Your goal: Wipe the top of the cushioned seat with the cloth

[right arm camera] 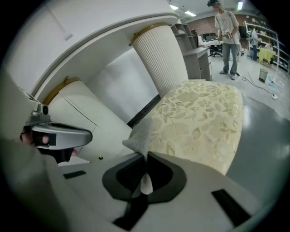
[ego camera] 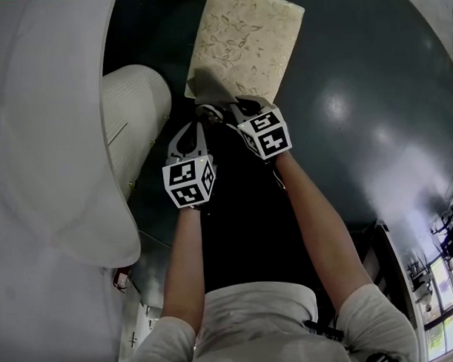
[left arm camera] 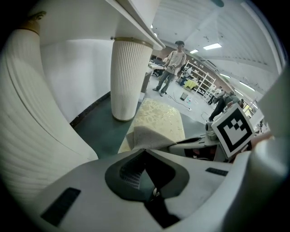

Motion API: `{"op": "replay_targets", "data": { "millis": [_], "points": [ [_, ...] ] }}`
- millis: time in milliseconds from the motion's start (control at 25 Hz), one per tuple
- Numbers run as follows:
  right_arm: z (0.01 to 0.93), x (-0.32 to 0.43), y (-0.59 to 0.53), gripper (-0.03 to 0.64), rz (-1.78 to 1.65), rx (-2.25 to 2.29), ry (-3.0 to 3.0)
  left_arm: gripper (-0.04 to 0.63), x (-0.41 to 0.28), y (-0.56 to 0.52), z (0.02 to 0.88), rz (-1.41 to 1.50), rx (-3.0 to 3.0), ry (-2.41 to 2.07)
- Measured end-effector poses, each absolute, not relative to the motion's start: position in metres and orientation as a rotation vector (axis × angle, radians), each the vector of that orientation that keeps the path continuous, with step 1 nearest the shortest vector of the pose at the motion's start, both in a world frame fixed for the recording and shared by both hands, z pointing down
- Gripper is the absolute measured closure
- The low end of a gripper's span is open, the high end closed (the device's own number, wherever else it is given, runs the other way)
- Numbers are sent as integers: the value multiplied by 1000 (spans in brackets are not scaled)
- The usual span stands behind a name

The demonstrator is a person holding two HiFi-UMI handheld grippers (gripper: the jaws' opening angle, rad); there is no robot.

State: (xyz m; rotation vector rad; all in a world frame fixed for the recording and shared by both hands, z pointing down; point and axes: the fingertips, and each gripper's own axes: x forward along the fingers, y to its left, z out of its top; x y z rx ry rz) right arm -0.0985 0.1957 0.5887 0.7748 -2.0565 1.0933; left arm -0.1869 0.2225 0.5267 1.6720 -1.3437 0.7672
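The cushioned seat (ego camera: 245, 41) has a cream leaf-patterned top and stands on the dark floor ahead of me. It also shows as the seat (right arm camera: 199, 113) in the right gripper view and the seat (left arm camera: 158, 118) in the left gripper view. A grey cloth (ego camera: 208, 86) lies bunched over its near edge. My left gripper (ego camera: 201, 116) is shut on one end of the cloth (left arm camera: 149, 135). Just to its right, my right gripper (ego camera: 231, 106) is shut on the cloth (right arm camera: 142, 133), with a fold showing between its jaws. The two grippers sit close together.
A white fluted column (left arm camera: 129, 77) stands left of the seat. White curved furniture (ego camera: 54, 130) fills the left side. Shiny dark green floor (ego camera: 357, 98) spreads to the right. A person (right arm camera: 226, 31) stands far off, and shelves stand beyond.
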Motion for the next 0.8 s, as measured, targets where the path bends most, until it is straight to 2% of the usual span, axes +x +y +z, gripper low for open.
{"op": "replay_targets", "data": {
  "millis": [800],
  "points": [
    [607, 22, 227, 603, 1222, 1040, -1924, 580, -104, 228, 533, 817, 1782, -1223]
  ]
}}
